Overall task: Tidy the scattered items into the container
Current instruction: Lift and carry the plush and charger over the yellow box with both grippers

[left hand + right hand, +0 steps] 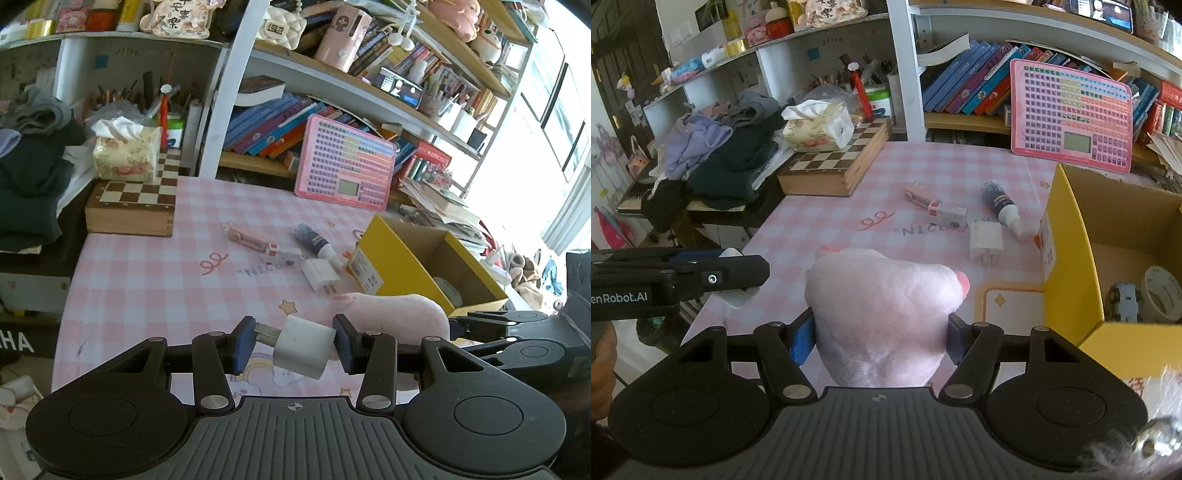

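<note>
Pink soft toy (pixel 882 317) sits squeezed in the right gripper (pixel 881 338) near the yellow box (pixel 1067 258), while the left gripper (pixel 293 341) pinches a white plug (pixel 304 345) above the checked tablecloth (pixel 155 280).

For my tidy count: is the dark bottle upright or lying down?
Lying down: the dark bottle lies on its side on the tablecloth.

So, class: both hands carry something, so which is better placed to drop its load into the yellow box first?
Right: its pink plush toy is beside the yellow box; the left's white charger is farther away.
</note>
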`<state>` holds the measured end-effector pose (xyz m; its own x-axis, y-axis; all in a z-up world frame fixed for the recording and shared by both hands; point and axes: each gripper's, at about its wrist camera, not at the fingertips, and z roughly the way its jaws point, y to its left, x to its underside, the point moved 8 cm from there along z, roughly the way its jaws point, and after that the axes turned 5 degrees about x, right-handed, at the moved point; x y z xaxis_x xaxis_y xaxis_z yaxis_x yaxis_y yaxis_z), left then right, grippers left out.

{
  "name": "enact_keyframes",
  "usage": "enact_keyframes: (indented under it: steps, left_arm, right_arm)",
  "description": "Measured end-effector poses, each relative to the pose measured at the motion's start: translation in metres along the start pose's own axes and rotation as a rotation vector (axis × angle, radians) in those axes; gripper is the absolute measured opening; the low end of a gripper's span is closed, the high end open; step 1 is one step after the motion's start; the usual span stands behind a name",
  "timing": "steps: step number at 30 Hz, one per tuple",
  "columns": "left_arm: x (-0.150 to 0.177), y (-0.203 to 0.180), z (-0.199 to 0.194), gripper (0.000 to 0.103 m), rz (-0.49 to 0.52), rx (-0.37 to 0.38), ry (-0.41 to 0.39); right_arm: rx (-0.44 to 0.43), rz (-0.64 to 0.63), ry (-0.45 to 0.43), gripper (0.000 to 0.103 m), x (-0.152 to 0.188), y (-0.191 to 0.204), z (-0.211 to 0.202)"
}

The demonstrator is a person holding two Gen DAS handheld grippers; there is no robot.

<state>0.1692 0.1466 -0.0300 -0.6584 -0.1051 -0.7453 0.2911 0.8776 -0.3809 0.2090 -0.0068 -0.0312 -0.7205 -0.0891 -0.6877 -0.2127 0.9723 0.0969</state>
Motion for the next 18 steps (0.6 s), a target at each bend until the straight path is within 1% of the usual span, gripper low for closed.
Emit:
enact_keyframes:
  steps: [7, 14, 18]
  left_arm:
    - [0.009, -0.004, -0.011, 0.044, -0.002, 0.010, -0.005]
    - [0.023, -0.011, -0.010, 0.044, -0.003, 0.040, 0.034]
    - [0.027, -0.021, -0.007, 0.044, 0.015, 0.068, 0.054]
  right_arm:
    - [0.008, 0.007, 0.007, 0.065, 0.016, 0.005, -0.011]
    - [0.038, 0.047, 0.026, 0.065, 0.034, 0.000, -0.022]
    - [0.056, 0.071, 0.034, 0.065, 0.042, -0.006, -0.027]
